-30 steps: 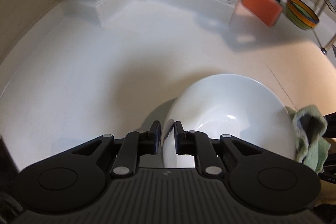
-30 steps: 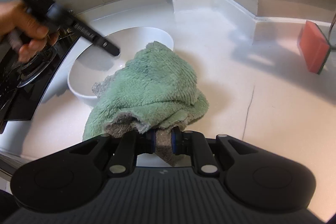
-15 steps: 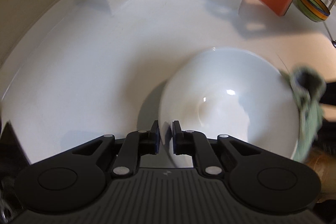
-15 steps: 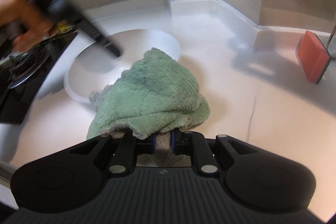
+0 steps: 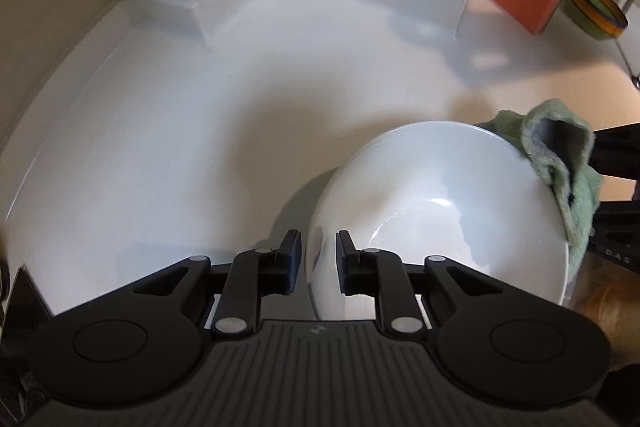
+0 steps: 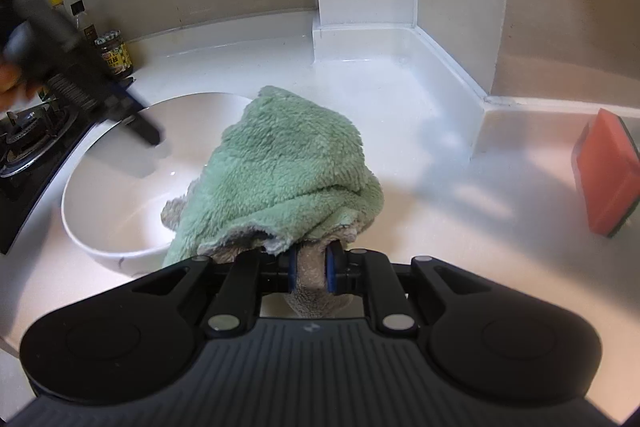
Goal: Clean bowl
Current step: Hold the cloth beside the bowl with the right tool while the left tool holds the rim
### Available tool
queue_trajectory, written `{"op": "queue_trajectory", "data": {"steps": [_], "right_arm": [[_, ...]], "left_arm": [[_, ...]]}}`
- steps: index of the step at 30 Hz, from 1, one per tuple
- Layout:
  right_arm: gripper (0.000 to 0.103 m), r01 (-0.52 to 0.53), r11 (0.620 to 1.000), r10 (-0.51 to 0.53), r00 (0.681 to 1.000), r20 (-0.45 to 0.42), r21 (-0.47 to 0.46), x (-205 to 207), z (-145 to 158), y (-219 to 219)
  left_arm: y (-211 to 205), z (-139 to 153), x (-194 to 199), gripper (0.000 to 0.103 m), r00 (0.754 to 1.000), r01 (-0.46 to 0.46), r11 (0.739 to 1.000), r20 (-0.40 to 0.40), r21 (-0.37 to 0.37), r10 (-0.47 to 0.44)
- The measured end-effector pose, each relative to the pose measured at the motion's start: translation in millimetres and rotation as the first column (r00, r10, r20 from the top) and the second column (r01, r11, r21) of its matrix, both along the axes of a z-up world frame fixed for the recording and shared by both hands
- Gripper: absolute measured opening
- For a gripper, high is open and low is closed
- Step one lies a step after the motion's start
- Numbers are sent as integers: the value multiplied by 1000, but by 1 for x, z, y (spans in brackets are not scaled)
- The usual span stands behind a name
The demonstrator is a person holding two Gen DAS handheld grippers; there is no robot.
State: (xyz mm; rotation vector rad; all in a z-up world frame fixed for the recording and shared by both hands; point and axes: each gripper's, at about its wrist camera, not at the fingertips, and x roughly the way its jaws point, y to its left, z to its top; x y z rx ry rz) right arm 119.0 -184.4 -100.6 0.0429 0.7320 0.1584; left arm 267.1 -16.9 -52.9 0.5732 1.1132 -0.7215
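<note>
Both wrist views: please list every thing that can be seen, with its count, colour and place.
bowl: one, white, on the counter, rim held between the left fingers
cloth: one, green, draped over the bowl's edge, pinched by the right fingers
sponge: one, orange, standing at the counter's right side
striped bowl: one, green and orange, beyond the sponge
jar: one, dark, with two bottles behind it, at the back left
stove: one, black, left of the bowl
counter: one, white
left gripper: black, shut on the bowl's rim
right gripper: black, shut on the cloth
hand: blurred, on the left gripper's handle
</note>
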Motion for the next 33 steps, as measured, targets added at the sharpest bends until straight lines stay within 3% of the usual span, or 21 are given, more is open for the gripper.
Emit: {"op": "queue_trajectory", "data": {"steps": [8,14,20,27,33], "right_arm": [[12,69,998,-69,998,6,-6,-38,-2,32],[11,39,998,-39,999,1,-53,-64,4,73],[11,82,996,-83,996,-14,-45,-44,3,51],[11,80,993,-81,997,-5,-83,-1,1,18],[11,27,994,-28,1000,-5,-102,18,2,11]], "left_arm": [[-1,-2,-2,14,1000,-7,1000,25,2,7],[-1,-3,-8,12,999,-19,1000,27,-9,19],[10,-5,-21,12,998,-60,998,4,-16,60],[16,-6,-35,27,994,-110,994,1,2,110],[11,0,-17,26,993,-100,995,64,22,99]]}}
